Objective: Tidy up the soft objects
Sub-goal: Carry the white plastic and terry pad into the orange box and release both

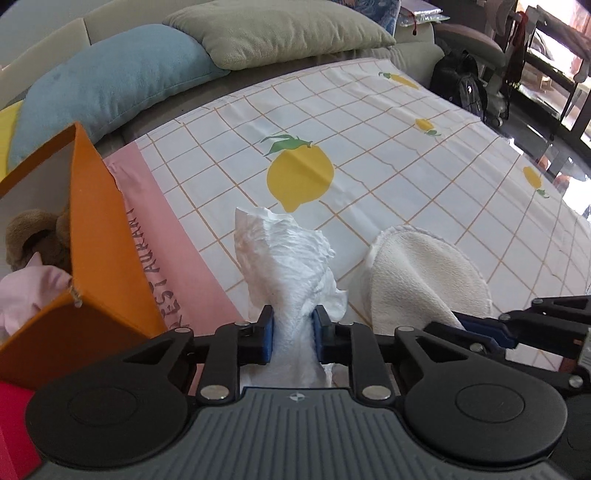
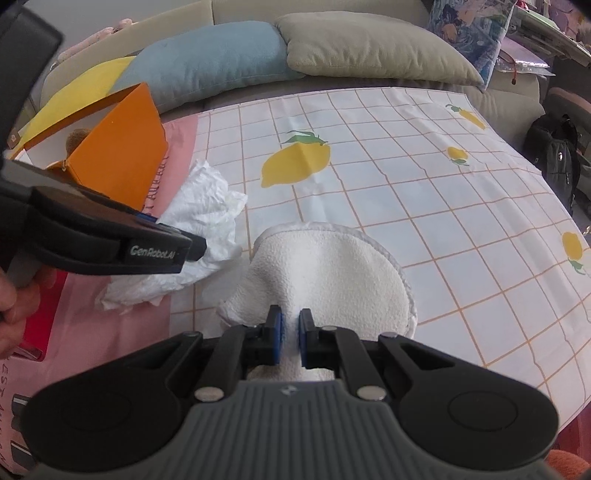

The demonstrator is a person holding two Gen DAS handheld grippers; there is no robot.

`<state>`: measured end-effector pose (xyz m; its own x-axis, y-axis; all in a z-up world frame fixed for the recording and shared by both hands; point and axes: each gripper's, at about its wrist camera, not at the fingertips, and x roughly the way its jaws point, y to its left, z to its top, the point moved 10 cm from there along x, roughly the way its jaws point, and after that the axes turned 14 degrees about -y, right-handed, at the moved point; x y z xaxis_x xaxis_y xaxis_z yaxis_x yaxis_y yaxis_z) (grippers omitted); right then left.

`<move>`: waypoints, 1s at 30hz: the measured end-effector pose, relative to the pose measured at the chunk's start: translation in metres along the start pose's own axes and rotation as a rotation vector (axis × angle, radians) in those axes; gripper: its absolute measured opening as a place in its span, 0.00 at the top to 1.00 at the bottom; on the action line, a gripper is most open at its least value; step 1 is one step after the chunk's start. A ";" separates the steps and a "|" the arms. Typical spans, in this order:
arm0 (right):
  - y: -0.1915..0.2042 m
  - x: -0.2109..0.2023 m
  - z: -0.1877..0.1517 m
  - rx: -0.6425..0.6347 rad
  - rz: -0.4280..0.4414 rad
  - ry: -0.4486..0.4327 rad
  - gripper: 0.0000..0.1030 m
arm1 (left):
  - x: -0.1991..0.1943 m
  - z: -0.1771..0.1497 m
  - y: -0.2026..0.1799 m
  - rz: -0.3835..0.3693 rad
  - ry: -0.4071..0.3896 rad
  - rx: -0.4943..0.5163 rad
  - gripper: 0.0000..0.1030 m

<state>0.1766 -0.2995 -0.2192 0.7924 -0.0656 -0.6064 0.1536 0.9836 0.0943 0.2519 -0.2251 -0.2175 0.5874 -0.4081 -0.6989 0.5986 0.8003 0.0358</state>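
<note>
My left gripper [image 1: 292, 332] is shut on a crumpled white tissue [image 1: 288, 258], which hangs from its blue pads above the lemon-print cloth [image 1: 406, 155]. My right gripper [image 2: 290, 338] is shut on a round cream fleece pad [image 2: 332, 273], pinching its near edge into a fold. In the left wrist view the pad [image 1: 424, 273] lies just right of the tissue, with the right gripper [image 1: 480, 326] clamped on it. In the right wrist view the left gripper [image 2: 177, 240] holds the tissue [image 2: 199, 229] to the left. An orange box [image 1: 103, 236] stands at the left with a brown plush toy [image 1: 37, 236] and pink cloth [image 1: 33, 291] inside.
A blue cushion [image 1: 110, 81], a green-grey cushion [image 1: 280, 33] and a yellow one [image 2: 81, 96] line the sofa back. A black backpack [image 1: 461, 85] stands on the floor at the far right. A red object [image 1: 14, 421] sits beside the box.
</note>
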 end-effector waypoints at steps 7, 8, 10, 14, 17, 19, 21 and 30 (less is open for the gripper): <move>0.007 -0.027 0.018 -0.035 0.003 -0.085 0.94 | -0.063 0.000 0.004 0.005 -0.097 -0.098 0.78; 0.010 -0.033 0.020 -0.039 0.007 -0.097 0.94 | -0.073 0.000 0.007 0.008 -0.112 -0.115 0.78; 0.016 -0.044 0.024 -0.049 0.021 -0.120 0.94 | -0.092 0.002 0.012 0.015 -0.145 -0.147 0.78; 0.033 -0.067 0.033 -0.075 0.054 -0.163 0.94 | -0.126 0.008 0.023 0.028 -0.219 -0.193 0.78; 0.050 -0.084 0.043 -0.095 0.087 -0.194 0.94 | -0.146 0.011 0.036 0.047 -0.267 -0.237 0.78; 0.064 -0.096 0.049 -0.113 0.110 -0.216 0.94 | -0.159 0.011 0.046 0.066 -0.295 -0.256 0.78; 0.076 -0.106 0.056 -0.133 0.129 -0.237 0.94 | -0.172 0.010 0.057 0.091 -0.319 -0.278 0.78; 0.126 -0.133 0.077 -0.208 0.195 -0.297 0.94 | -0.213 0.005 0.108 0.170 -0.412 -0.391 0.78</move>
<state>0.1365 -0.1798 -0.0658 0.9356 0.1100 -0.3354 -0.1150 0.9934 0.0048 0.1941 -0.0545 -0.0614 0.8675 -0.3342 -0.3685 0.2780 0.9399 -0.1980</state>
